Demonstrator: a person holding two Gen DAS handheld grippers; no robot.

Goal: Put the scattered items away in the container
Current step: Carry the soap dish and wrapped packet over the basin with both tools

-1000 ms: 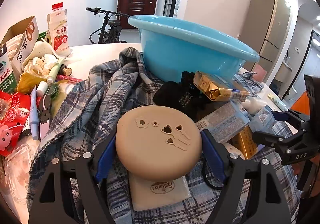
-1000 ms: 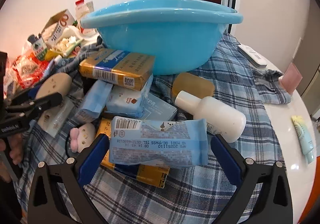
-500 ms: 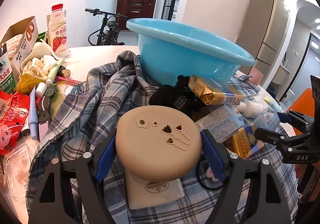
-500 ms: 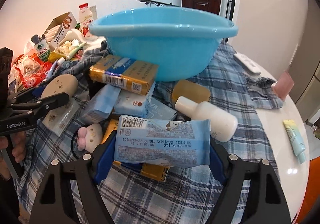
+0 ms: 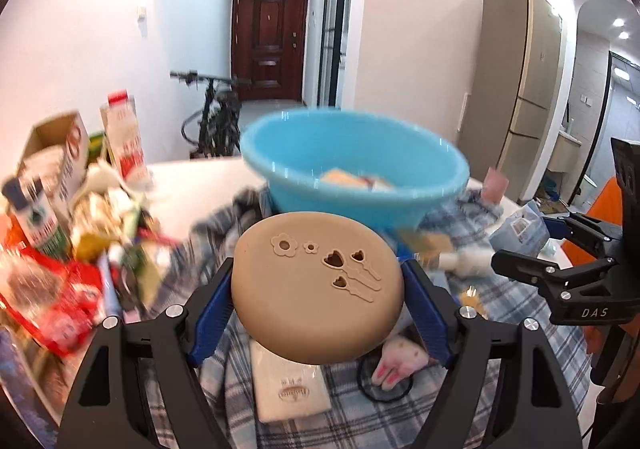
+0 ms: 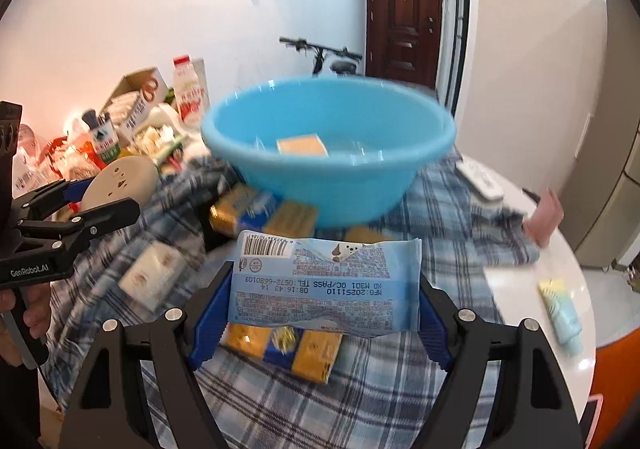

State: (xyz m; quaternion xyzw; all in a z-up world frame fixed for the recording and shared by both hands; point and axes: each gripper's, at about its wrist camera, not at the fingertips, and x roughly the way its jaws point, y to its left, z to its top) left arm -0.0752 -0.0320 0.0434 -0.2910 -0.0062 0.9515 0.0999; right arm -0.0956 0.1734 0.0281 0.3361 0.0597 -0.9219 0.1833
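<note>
Left wrist view, from left to right: a blurred heap of cartons and red snack bags (image 5: 60,249) crowds the table's left side, a milk carton (image 5: 124,141) stands behind it, and bare white tabletop (image 5: 192,185) lies between that heap and the blue basin (image 5: 352,173). The basin sits ahead on the plaid cloth (image 5: 460,389), its rim open from above, with a yellow pack (image 5: 340,177) inside. The left gripper (image 5: 316,289) is clamped on a tan round case (image 5: 316,285) with flower and heart cutouts, blue pads pressed to both sides. Below it lie a white sachet (image 5: 288,389) and a pink-eared plush (image 5: 396,365). At far right the right gripper (image 5: 532,245) holds a pale blue packet (image 5: 520,229).

Right wrist view: the left gripper (image 6: 104,193) with the case enters at the left edge. The right gripper (image 6: 320,289) is closed on the blue snack packet (image 6: 324,285), barcode side up, held crosswise between its pads. Gold-wrapped bars (image 6: 280,345) lie beneath, and the basin (image 6: 328,153) sits just ahead. A white remote (image 6: 480,181) and a tube (image 6: 560,313) rest near the table's right edge.

Compared with a second ago, both grippers have risen well above the cloth with their loads, so the basin's interior now shows.
</note>
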